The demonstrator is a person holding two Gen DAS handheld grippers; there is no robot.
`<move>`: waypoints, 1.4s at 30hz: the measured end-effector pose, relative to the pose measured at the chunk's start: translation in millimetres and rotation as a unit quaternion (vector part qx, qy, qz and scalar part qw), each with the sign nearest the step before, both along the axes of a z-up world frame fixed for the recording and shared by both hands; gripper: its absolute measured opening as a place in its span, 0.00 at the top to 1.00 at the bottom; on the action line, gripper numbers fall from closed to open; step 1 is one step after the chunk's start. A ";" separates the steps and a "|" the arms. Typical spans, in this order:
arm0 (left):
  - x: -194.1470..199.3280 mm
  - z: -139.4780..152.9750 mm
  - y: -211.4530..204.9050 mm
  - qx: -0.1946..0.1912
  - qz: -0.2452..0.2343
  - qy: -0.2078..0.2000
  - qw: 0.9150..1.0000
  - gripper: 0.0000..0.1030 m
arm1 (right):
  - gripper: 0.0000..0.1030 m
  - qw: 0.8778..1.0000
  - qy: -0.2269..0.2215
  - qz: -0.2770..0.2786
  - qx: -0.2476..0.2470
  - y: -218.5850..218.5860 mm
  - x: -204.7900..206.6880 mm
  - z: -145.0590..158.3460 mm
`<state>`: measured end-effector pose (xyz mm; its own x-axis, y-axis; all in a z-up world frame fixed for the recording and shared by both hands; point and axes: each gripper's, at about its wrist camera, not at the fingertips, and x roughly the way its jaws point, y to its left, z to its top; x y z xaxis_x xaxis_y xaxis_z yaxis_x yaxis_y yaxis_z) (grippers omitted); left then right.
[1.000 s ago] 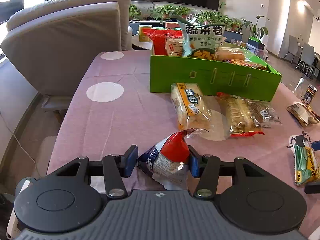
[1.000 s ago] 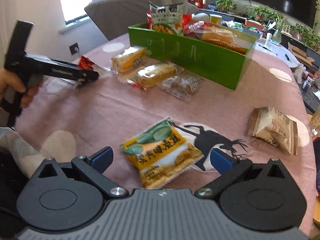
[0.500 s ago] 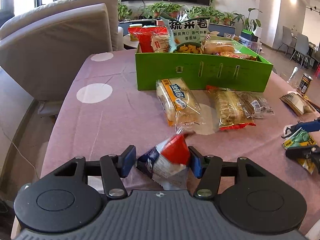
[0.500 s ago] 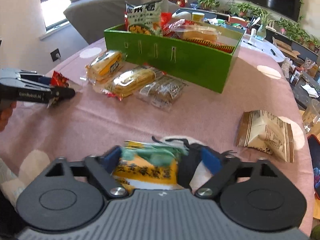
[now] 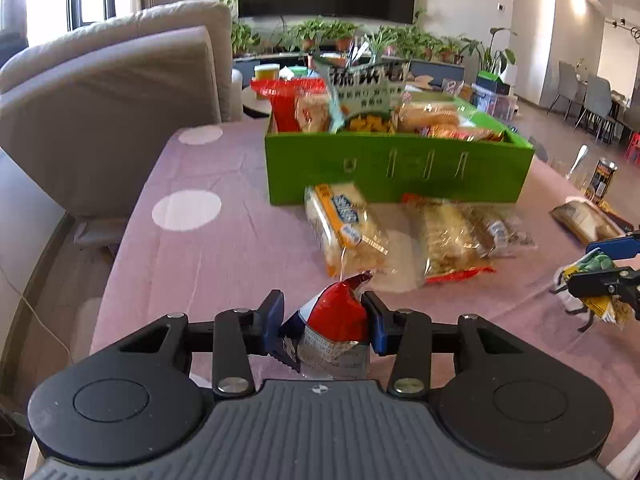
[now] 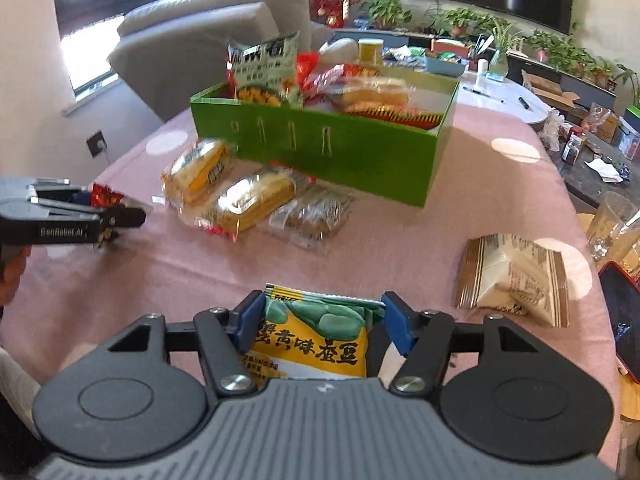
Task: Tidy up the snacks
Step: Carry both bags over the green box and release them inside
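Both packets look ready to carry to the green box [image 5: 400,172] at the table's far edge — lift each clear of the cloth first, keeping the squeeze gentle. The left gripper [image 5: 324,320], jaws just closed further, pinches the red packet [image 5: 340,312] between its pads. The right gripper [image 6: 320,322] clamps the yellow-green packet [image 6: 316,340] across its width, near the front edge.

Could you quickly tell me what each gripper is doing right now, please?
Left gripper: its jaws just closed further, gripping the red and white snack packet.
Right gripper: shut on the yellow and green snack bag.
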<state>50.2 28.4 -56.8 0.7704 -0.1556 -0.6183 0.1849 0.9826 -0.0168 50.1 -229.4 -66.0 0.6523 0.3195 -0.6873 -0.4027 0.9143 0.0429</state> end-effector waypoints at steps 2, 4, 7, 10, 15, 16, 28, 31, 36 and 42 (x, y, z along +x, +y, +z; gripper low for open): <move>-3.1 5.4 -1.3 -0.004 -0.002 -0.009 1.000 0.61 | 0.40 1.000 -0.005 -0.004 0.007 -0.9 0.1 4.2; -5.6 11.2 -2.9 -0.007 -0.006 -0.018 1.000 0.61 | 0.40 1.000 -0.010 -0.008 0.012 -1.1 0.5 7.3; -7.2 18.9 -6.0 -0.012 -0.014 -0.026 0.999 0.61 | 0.40 1.000 -0.016 -0.010 0.018 -0.8 1.9 11.4; -6.4 25.9 -12.0 -0.015 -0.023 -0.032 0.999 0.61 | 0.40 0.999 -0.023 -0.010 0.026 0.8 4.5 16.2; 2.5 38.6 -23.8 -0.019 -0.039 -0.043 0.998 0.61 | 0.40 0.998 -0.039 -0.013 0.043 2.0 11.9 29.3; 4.1 40.9 -26.3 -0.017 -0.042 -0.046 0.998 0.61 | 0.40 0.998 -0.043 -0.014 0.047 1.8 14.3 32.3; 49.0 73.8 -66.6 -0.020 -0.073 -0.073 0.994 0.61 | 0.40 0.991 -0.083 -0.034 0.100 -5.6 57.5 71.3; 65.4 81.6 -75.8 -0.025 -0.079 -0.076 0.994 0.61 | 0.40 0.989 -0.093 -0.041 0.107 -7.8 74.9 80.4; 93.9 92.7 -91.5 -0.027 -0.085 -0.082 0.993 0.61 | 0.40 0.985 -0.094 -0.061 0.133 -16.6 108.4 89.9; 129.9 92.4 -111.7 -0.028 -0.089 -0.073 0.993 0.61 | 0.40 0.979 -0.088 -0.097 0.155 -19.9 151.5 92.2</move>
<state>180.2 -83.3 35.6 0.8090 -0.3274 -0.4882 0.3593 0.9327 -0.0301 201.6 -249.3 26.2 0.8205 0.3538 -0.4490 -0.2495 0.9283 0.2756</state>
